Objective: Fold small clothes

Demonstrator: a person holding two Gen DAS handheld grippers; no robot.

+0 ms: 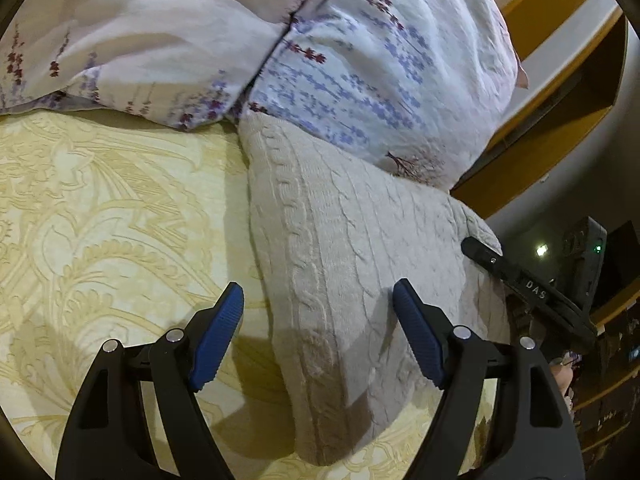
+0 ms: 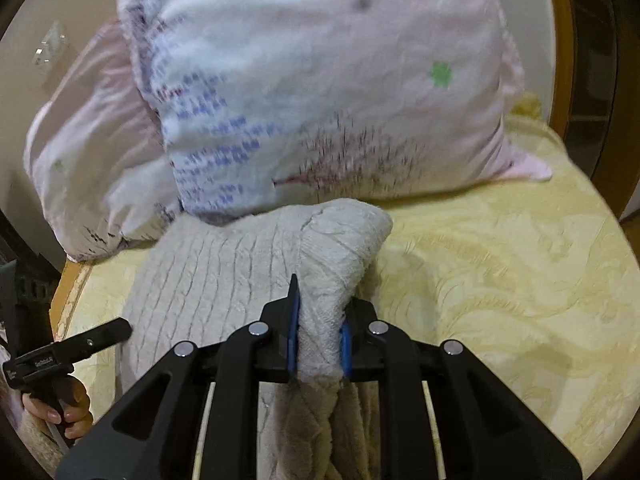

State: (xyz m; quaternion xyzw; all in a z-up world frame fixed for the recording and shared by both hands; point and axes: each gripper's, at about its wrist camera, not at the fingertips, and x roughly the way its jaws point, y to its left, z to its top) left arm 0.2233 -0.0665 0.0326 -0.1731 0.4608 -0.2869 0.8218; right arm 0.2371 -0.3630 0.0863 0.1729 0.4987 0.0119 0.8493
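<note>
A cream cable-knit garment (image 1: 344, 248) lies on the yellow patterned bedspread (image 1: 100, 220), its far end against the pillows. My left gripper (image 1: 318, 300) is open above the garment's near left edge, one blue pad over the bedspread and one over the knit. In the right wrist view, my right gripper (image 2: 320, 336) is shut on a bunched fold of the garment (image 2: 224, 280) and holds it lifted off the bedspread (image 2: 500, 280). The right gripper's black finger (image 1: 500, 264) shows at the garment's right edge in the left wrist view. The left gripper (image 2: 80, 344) shows at lower left in the right wrist view.
Two floral pillows (image 1: 360, 72) are stacked at the head of the bed, also in the right wrist view (image 2: 320, 92). A wooden bed frame (image 2: 560, 40) and wall stand behind. Wooden shelving (image 1: 560, 112) is at the right. A hand (image 2: 60, 412) grips the left tool.
</note>
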